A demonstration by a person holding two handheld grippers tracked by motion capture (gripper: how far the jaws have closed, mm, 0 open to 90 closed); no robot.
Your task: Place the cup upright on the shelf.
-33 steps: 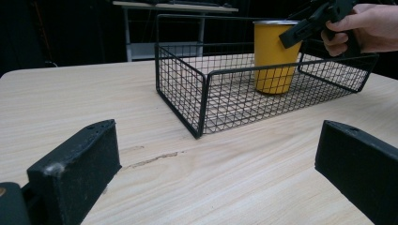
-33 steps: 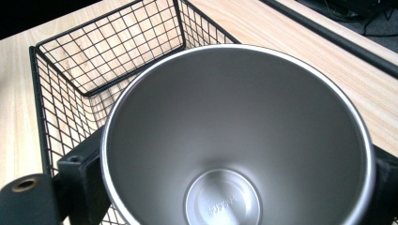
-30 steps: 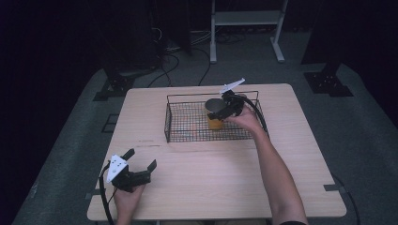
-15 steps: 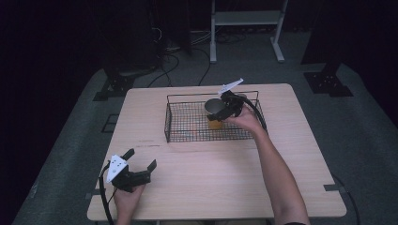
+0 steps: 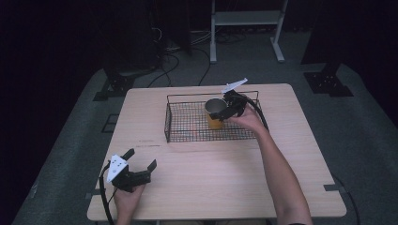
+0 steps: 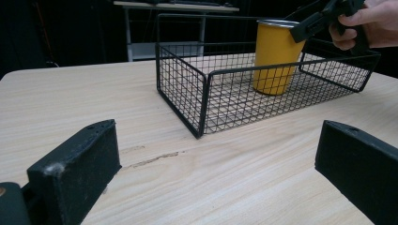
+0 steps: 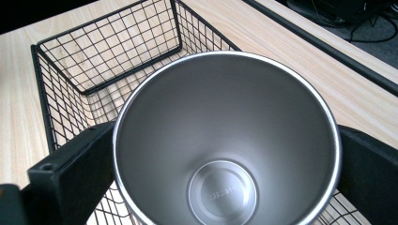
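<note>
A yellow metal cup [image 5: 214, 118] with a bare steel inside stands upright in the right half of a black wire basket [image 5: 167, 123]. My right gripper [image 5: 220, 111] comes at it from the right, its jaws pressed on either side of the cup [image 7: 225, 154] just under the rim. The left gripper view shows the cup [image 6: 274, 56] inside the basket [image 6: 180, 93], with the right gripper [image 6: 324, 18] at its rim. Near the table's front-left corner my left gripper [image 5: 141, 158] rests wide open, its jaws bare above the wood [image 6: 216, 171].
The basket sits at the back middle of the light wooden table [image 5: 225, 173], and its left half holds nothing. A white metal stand [image 5: 244, 18] and cables lie on the dark floor beyond the table's far edge.
The right gripper and the cup have shifted very slightly toward the back of the basket. The left gripper has stayed still.
</note>
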